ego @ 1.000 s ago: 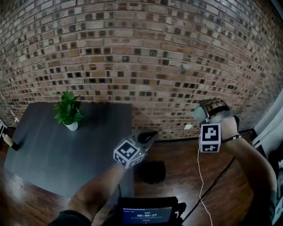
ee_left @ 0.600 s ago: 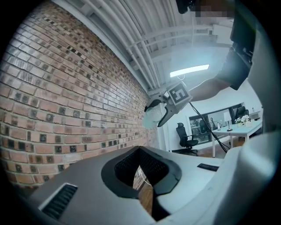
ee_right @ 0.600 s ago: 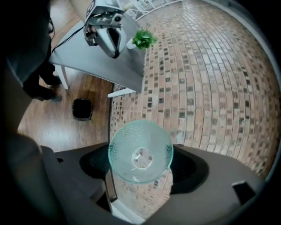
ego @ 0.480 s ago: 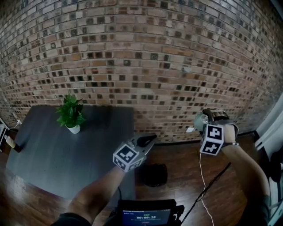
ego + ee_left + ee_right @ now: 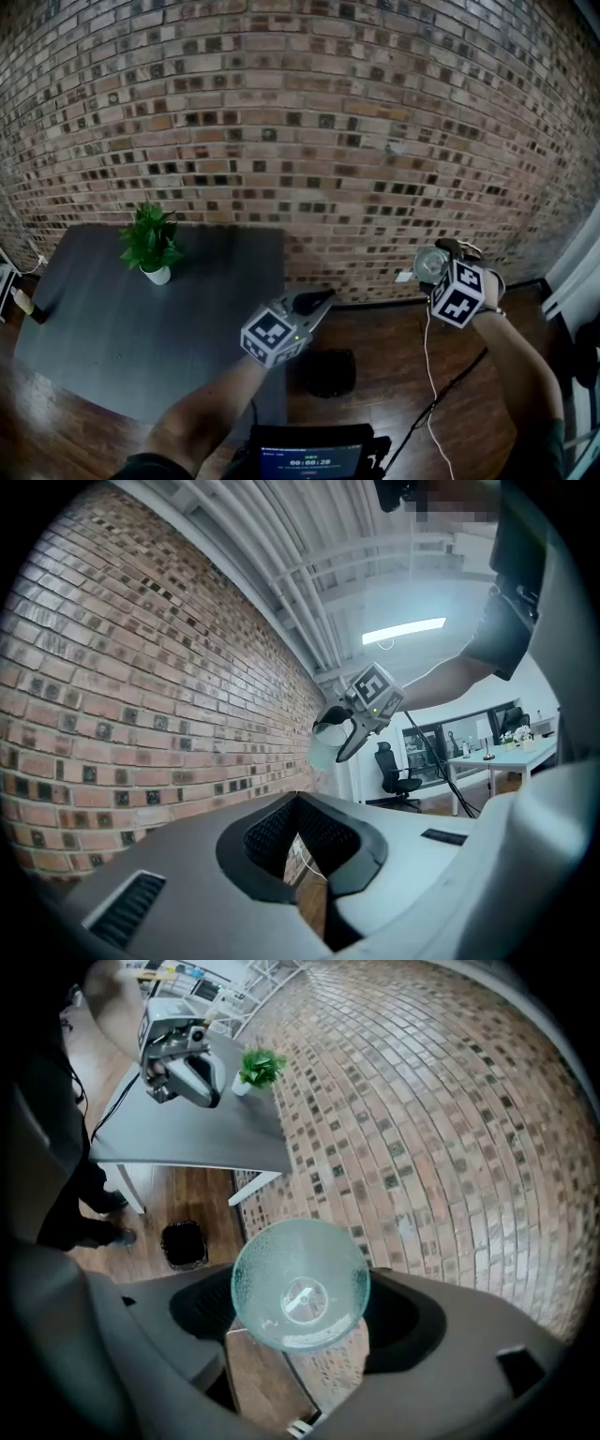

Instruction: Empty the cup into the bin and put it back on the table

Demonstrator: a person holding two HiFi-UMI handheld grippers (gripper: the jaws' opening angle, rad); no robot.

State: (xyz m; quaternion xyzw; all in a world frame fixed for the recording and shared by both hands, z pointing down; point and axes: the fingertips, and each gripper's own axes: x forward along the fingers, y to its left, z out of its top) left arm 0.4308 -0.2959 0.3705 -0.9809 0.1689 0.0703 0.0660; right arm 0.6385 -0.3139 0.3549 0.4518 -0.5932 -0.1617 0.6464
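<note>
Right tongs (image 5: 434,264) have sunk, clamping the cup (image 5: 300,1283) (clear beyond table (image 5: 267,281) edge); left tongs (image 5: 315,302) closed, empty.

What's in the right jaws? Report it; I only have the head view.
Observer: The right gripper view shows the right gripper closed on a clear cup, with one jaw on each side. The brick wall shows through the cup, and I see nothing inside it.
Operator: Now check the left jaws.
Observer: In the left gripper view, the left gripper has its jaws together at the tips, with nothing between them.
</note>
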